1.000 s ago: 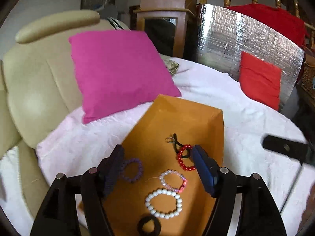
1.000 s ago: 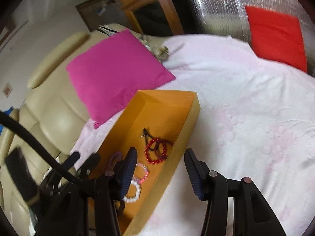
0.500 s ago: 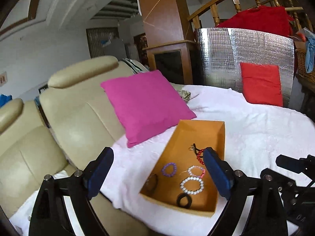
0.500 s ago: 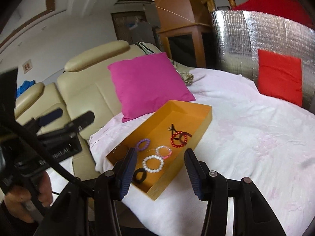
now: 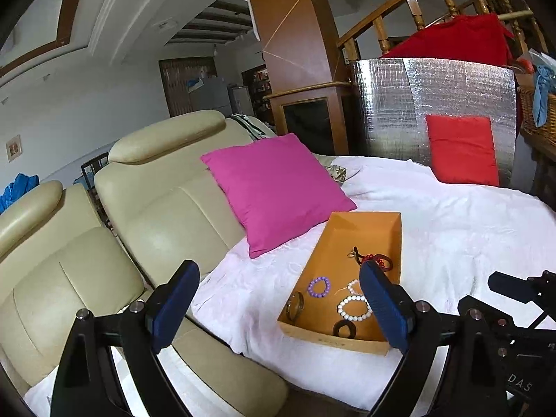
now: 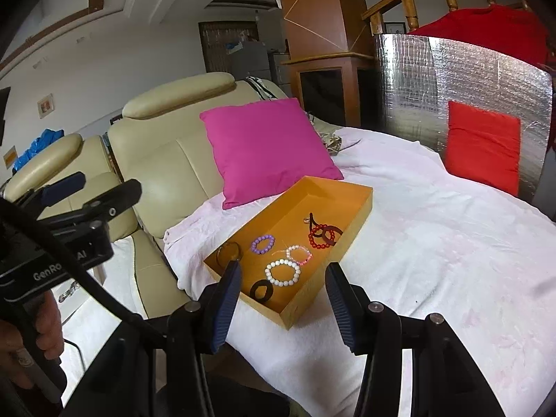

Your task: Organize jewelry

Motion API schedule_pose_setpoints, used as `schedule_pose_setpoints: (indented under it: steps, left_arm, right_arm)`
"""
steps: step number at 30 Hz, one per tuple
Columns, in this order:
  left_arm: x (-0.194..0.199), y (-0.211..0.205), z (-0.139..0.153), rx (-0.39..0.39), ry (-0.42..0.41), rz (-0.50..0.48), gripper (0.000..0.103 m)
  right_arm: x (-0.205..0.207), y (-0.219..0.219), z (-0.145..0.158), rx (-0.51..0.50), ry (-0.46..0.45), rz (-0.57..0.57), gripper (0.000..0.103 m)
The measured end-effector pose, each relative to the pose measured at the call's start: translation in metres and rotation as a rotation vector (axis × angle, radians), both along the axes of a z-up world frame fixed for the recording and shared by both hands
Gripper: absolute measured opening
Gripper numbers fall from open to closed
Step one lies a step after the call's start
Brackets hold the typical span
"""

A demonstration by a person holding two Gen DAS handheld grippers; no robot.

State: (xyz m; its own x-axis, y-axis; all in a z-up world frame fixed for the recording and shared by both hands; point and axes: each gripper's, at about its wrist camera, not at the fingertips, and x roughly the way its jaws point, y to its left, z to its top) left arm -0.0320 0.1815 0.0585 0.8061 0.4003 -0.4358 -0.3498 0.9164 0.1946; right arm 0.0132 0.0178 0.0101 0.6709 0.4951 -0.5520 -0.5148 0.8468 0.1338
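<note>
Both grippers, left [image 5: 278,299] and right [image 6: 283,288], hovered with fingers wide and empty. Bracelets [image 6: 282,272] lay inside the orange tray [image 6: 361,205] at twelve o'clock; organizing looked finished.

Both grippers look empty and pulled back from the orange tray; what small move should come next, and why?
Probably none beyond keeping both clear. The tray already holds the bracelets, among them the white, purple and red ones, and no jewelry shows on the cloth. The left gripper and right gripper are open and empty.
</note>
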Motion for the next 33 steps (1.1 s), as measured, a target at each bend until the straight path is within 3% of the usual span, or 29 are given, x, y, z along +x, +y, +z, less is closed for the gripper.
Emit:
schedule_pose_setpoints:
  steps: [17, 22, 33]
  left_arm:
    - [-0.007, 0.019, -0.024, 0.031, 0.054, 0.070, 0.094]
    - [-0.010, 0.024, -0.032, -0.004, 0.082, 0.065, 0.094]
    - [-0.022, 0.024, -0.032, 0.001, 0.085, 0.078, 0.094]
  right_arm:
    - [-0.012, 0.007, -0.001, 0.024, 0.009, -0.017, 0.054]
    - [-0.016, 0.010, -0.002, 0.023, 0.009, -0.013, 0.054]
    - [-0.027, 0.009, 0.001, 0.021, 0.005, -0.018, 0.054]
